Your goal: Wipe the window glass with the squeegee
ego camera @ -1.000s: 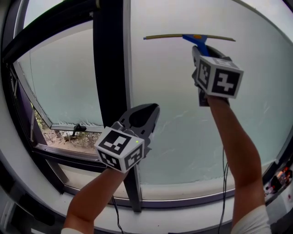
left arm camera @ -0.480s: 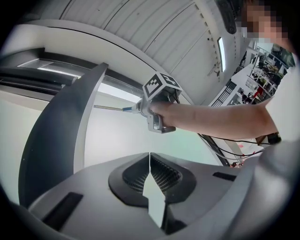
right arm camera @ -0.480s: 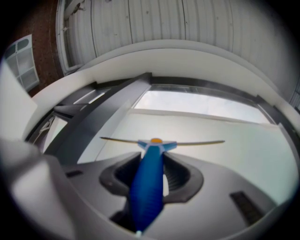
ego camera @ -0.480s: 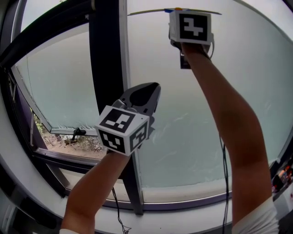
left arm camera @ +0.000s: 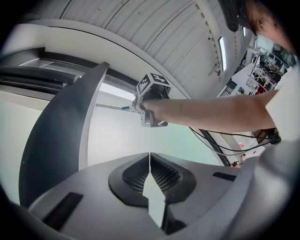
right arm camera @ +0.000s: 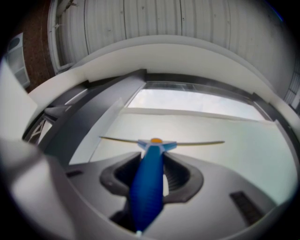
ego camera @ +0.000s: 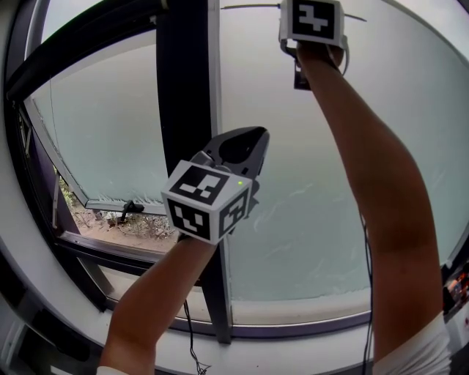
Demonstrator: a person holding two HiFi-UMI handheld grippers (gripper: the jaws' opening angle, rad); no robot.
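Right gripper (right arm camera: 152,169) clenched on squeegee (right arm camera: 151,154) handle, blade high on window glass (ego camera: 293,146), right of the mullion (ego camera: 183,110); left gripper (left arm camera: 150,174) closed, empty. Best, I judge: hold blade flat, pull down parallel to mullion.

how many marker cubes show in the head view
2: the left tool's cube at centre beside the dark window post; the right tool's cube at the top edge. None seems hidden.

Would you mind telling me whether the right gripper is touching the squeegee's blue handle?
Touching. The right gripper view shows the right gripper with both jaws pressed against the squeegee handle.
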